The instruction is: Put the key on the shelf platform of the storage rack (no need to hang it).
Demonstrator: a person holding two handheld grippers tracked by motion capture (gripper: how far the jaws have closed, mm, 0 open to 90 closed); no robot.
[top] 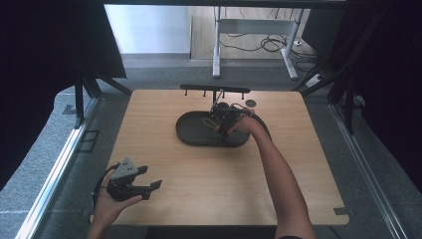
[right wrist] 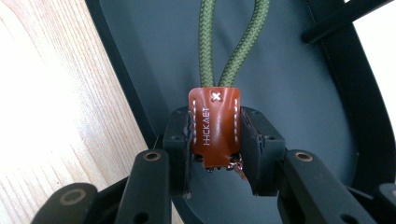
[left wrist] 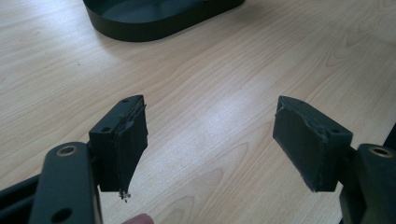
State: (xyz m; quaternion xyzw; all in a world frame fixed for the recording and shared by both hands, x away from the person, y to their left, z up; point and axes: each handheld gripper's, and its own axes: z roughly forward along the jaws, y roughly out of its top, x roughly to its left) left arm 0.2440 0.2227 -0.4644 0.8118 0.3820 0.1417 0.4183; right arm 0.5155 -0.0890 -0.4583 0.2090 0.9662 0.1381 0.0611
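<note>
We saw a wooden table (top: 164, 199) with a dark oval tray (top: 186, 133) lying toward its far middle. The right gripper (top: 222, 130) reached over the near right part of that tray, the person's right forearm stretching up from the bottom edge. In the right gripper view, its 2 jaws were closed on a brown leather tab (right wrist: 215, 126) with white stitching and a small white cross at the top. A doubled green braided cord (right wrist: 231, 42) ran out of the tab's top and away across the tray floor (right wrist: 289, 84). Something small and metallic hung just under the tab, but we could not tell what it was. In the high view the cord showed as a thin pale loop (top: 208, 123) inside the tray.

The left gripper (top: 152, 183) sat at the near left corner of the table, held in the person's left hand (top: 110, 204), well apart from the tray. In the left gripper view its 2 jaws stood wide apart with bare wood between them, and the tray's rim (left wrist: 140, 32) lay farther off.

A black bar with short pegs (top: 215, 89) stood just behind the tray, and a small dark disc (top: 251, 103) lay near the bar's right end.
</note>
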